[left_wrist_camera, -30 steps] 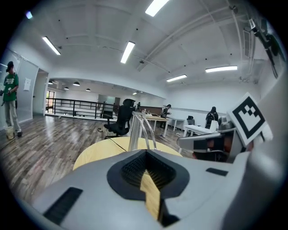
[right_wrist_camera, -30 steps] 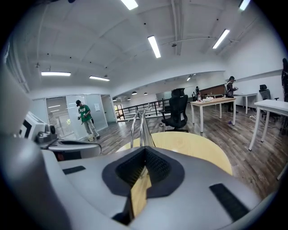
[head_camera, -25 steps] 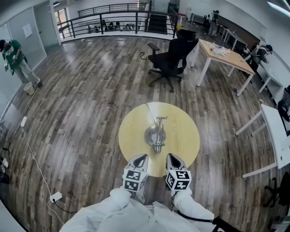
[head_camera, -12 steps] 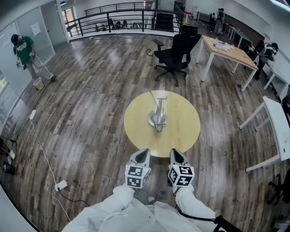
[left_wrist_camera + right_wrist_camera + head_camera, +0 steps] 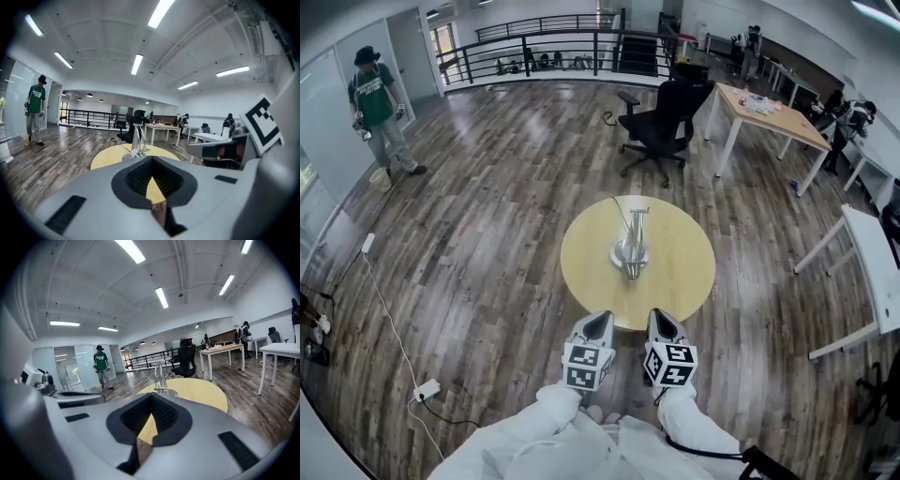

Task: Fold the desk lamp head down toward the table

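Observation:
A silver desk lamp (image 5: 631,247) stands upright on its round base in the middle of a round yellow table (image 5: 684,274), with its cable running to the far edge. My left gripper (image 5: 597,322) and right gripper (image 5: 659,319) hang side by side just short of the table's near edge, both shut and holding nothing. In the left gripper view the lamp (image 5: 137,143) rises beyond the closed left gripper (image 5: 151,176). In the right gripper view the lamp (image 5: 159,375) shows above the closed right gripper (image 5: 151,414). Neither gripper touches the lamp.
A black office chair (image 5: 661,127) and a wooden desk (image 5: 769,111) stand beyond the table. A white table (image 5: 874,272) is at the right. A person in a green shirt (image 5: 380,112) stands far left. A cable and power strip (image 5: 427,386) lie on the floor.
Both grippers have drawn back from over the table's near edge to just short of it. The table and lamp now sit farther off. The person in green has walked closer in.

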Available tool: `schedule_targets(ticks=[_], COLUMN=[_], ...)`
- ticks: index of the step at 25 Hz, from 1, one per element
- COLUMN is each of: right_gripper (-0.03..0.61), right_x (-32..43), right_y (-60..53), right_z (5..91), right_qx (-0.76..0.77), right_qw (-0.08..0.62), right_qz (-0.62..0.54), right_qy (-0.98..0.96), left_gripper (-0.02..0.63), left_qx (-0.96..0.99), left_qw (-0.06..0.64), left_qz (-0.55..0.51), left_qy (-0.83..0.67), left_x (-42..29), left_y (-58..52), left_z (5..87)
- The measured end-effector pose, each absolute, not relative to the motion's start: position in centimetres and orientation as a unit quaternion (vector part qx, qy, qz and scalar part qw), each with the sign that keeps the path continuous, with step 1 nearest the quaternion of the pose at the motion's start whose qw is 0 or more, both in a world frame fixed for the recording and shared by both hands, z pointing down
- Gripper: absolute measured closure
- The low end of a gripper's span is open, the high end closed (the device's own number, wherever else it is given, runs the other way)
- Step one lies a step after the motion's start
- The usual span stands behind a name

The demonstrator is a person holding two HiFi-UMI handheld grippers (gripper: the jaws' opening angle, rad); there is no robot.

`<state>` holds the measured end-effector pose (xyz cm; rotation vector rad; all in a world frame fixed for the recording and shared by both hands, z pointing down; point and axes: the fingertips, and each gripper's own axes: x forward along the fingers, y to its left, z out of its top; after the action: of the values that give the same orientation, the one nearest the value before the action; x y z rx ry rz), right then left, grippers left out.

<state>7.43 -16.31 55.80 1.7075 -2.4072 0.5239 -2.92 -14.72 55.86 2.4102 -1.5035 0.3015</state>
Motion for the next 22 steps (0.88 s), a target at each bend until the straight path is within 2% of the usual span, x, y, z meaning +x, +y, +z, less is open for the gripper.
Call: schedule_targets(ticks=[22], right_gripper=[0.566], right_x=[8.1], right_y=[-18.6], right_z=[55.6], right_qx=[0.577], right_qw=[0.084], right_qz=[0.158], right_qy=[-0.797], left_gripper=[0.614], left_qx=[0.843], left_qw=[0.135], left_qz=[0.110], left_qy=[-0.509], left_x=[-2.0], left_y=[-18.1], left_z=[56.0])
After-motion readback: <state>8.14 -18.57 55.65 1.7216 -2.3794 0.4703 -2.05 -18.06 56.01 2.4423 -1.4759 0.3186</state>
